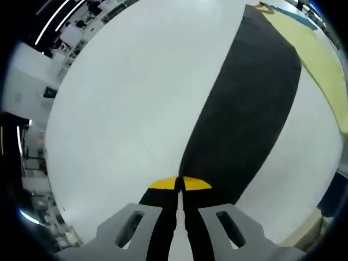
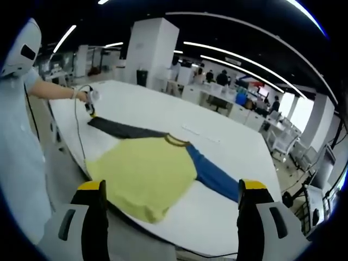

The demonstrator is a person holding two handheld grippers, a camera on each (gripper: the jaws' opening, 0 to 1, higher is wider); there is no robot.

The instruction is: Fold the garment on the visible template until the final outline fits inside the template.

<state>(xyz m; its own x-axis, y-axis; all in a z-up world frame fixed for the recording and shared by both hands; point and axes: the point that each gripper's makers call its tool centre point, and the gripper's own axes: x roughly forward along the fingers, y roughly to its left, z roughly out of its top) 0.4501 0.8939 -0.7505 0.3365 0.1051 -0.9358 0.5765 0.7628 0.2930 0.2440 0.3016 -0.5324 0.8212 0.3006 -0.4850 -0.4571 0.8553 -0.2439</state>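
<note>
A long-sleeved shirt lies flat on the white table [image 2: 163,109]. Its body [image 2: 144,174] is yellow, one sleeve [image 2: 122,129] is black and the other sleeve [image 2: 215,176] is blue. In the left gripper view the black sleeve [image 1: 244,109] runs from the yellow body [image 1: 321,54] down to my left gripper [image 1: 179,184], whose yellow-tipped jaws are shut on the cuff end. The right gripper view shows that left gripper [image 2: 89,109] at the sleeve's far end, held by a hand. My right gripper [image 2: 171,187] hovers wide open short of the near table edge, holding nothing.
The person's arm [image 2: 51,89] reaches in from the left, and a thin cable [image 2: 76,130] hangs down past the table's side. Bare table [image 1: 136,98] stretches beside the black sleeve. A white pillar [image 2: 152,49], desks and chairs stand beyond the table.
</note>
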